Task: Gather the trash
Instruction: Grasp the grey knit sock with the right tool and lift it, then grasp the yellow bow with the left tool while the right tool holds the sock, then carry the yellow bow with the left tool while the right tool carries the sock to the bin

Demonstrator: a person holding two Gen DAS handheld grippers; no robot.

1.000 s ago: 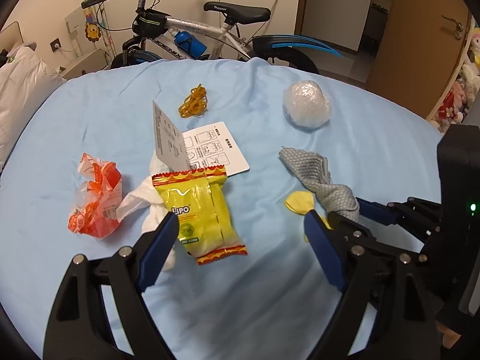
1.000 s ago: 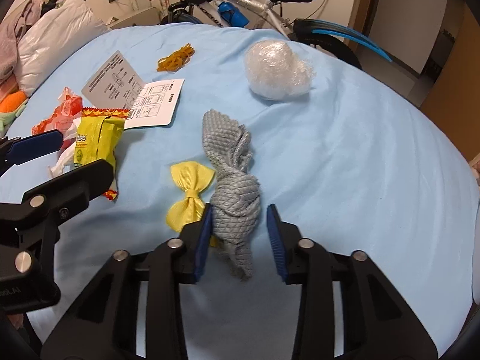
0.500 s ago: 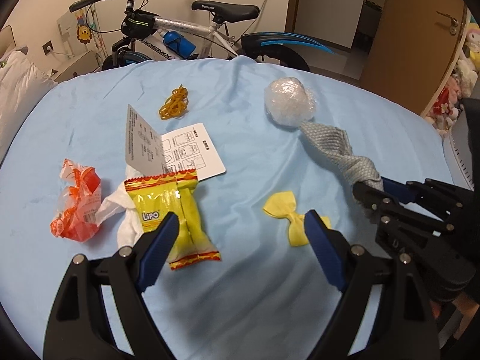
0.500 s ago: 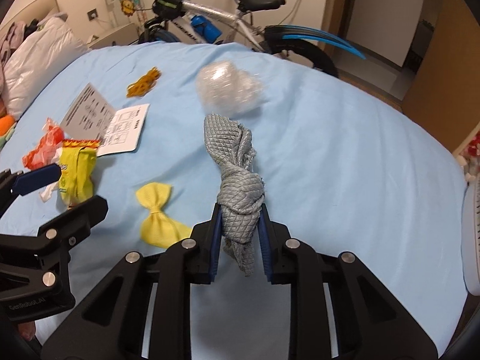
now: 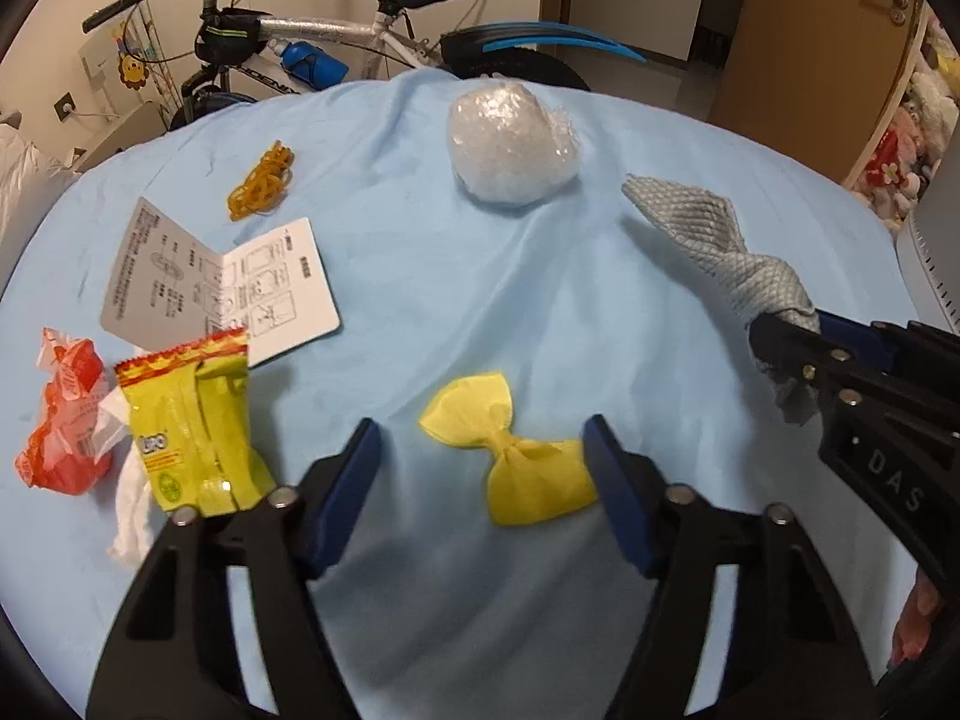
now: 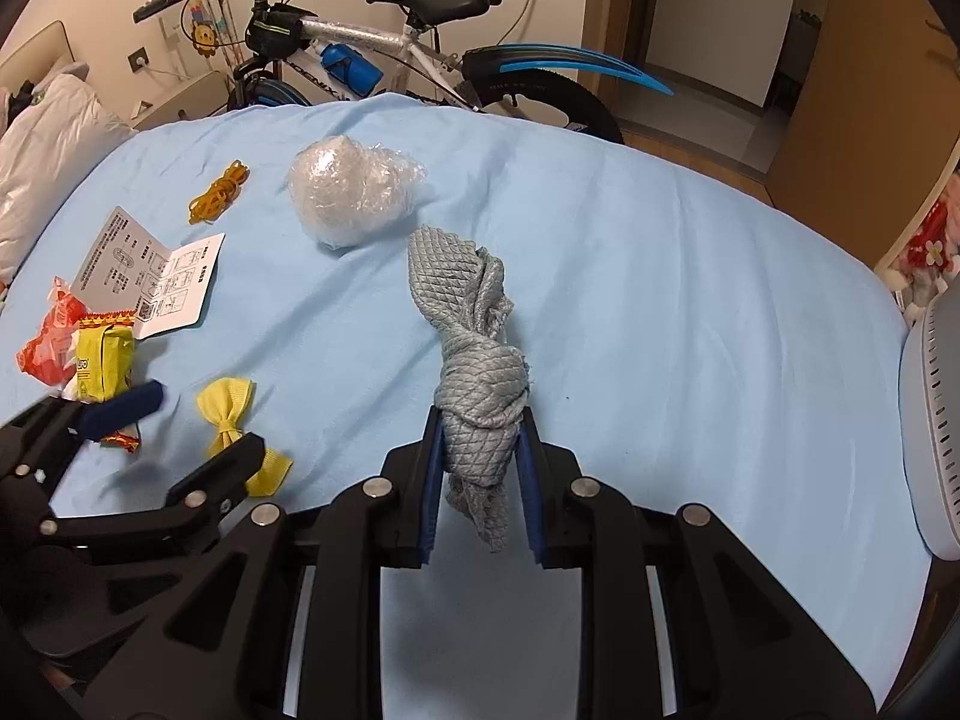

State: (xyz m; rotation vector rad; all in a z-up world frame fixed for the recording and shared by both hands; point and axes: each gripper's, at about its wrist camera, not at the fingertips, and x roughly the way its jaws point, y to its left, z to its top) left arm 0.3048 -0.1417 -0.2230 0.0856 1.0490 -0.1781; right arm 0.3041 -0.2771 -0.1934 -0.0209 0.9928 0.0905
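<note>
Low in the centre of the left wrist view, the yellow bow (image 5: 509, 449) lies on the blue sheet (image 5: 420, 276) between the left gripper's (image 5: 483, 468) jaws, which have just been closing but are not yet pressed on it. The knotted grey cloth (image 6: 480, 378) is clamped by the right gripper (image 6: 480, 480). Sheet fabric could be pinched along with the bow. Contact beneath the bow is hidden.

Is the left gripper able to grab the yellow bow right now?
Probably yes. The left gripper has the yellow bow lying between its fingers, jaws just closing in but not pressing yet. Nothing covers the bow; the right gripper, holding the grey cloth, is off to the side.
</note>
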